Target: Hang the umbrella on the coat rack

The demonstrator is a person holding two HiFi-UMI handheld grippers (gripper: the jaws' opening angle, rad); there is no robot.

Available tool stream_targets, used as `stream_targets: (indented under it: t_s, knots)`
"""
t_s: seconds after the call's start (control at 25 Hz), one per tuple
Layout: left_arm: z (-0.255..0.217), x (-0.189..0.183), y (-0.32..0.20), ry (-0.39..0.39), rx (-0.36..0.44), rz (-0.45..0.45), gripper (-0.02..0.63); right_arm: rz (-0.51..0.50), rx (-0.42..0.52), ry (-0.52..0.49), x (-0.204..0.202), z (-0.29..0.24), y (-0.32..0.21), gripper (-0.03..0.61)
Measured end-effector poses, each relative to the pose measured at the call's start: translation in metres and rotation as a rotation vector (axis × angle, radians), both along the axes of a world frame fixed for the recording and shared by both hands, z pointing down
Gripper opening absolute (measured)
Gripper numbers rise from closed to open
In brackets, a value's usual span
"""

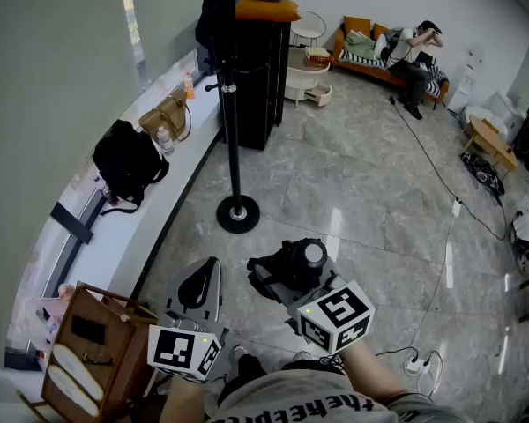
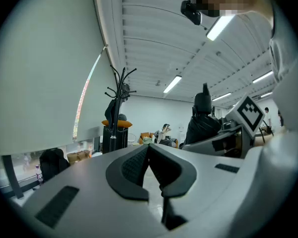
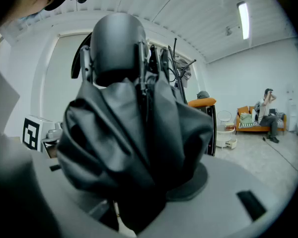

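Observation:
A folded black umbrella (image 1: 300,263) sits in my right gripper (image 1: 280,278), whose jaws are shut on its bunched fabric; its round cap points away from me. In the right gripper view the umbrella (image 3: 131,133) fills the middle and hides the fingertips. The black coat rack (image 1: 230,113) stands ahead on a round base (image 1: 237,212), a short way beyond both grippers, with dark garments on its hooks. My left gripper (image 1: 199,286) hovers left of the umbrella, shut and empty. In the left gripper view the coat rack (image 2: 120,90) shows to the left and the umbrella (image 2: 202,119) to the right of the left gripper (image 2: 149,151).
A black cabinet (image 1: 263,73) with an orange cushion stands behind the rack. Along the white sill (image 1: 141,227) at left lie a black backpack (image 1: 128,161) and a tan handbag (image 1: 167,117). A brown bag (image 1: 93,346) is near left. A person sits on a far sofa (image 1: 383,55). A cable (image 1: 441,188) crosses the floor.

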State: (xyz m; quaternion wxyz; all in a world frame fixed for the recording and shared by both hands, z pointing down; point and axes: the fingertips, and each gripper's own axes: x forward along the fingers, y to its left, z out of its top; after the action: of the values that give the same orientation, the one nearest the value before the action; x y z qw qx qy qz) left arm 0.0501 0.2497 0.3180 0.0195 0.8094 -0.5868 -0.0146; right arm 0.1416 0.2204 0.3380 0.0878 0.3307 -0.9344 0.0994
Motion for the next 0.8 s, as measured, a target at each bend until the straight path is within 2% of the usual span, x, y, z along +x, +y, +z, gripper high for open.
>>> stream_targets:
  t_s: [0.48, 0.8]
  knots:
    - [-0.004, -0.021, -0.012, -0.007, 0.012, 0.009, 0.015, 0.024, 0.023, 0.004, -0.016, -0.003, -0.010, 0.255]
    - [-0.005, -0.045, -0.018, -0.007, 0.020, 0.058, 0.015, 0.090, 0.018, -0.013, -0.034, -0.001, -0.011, 0.255]
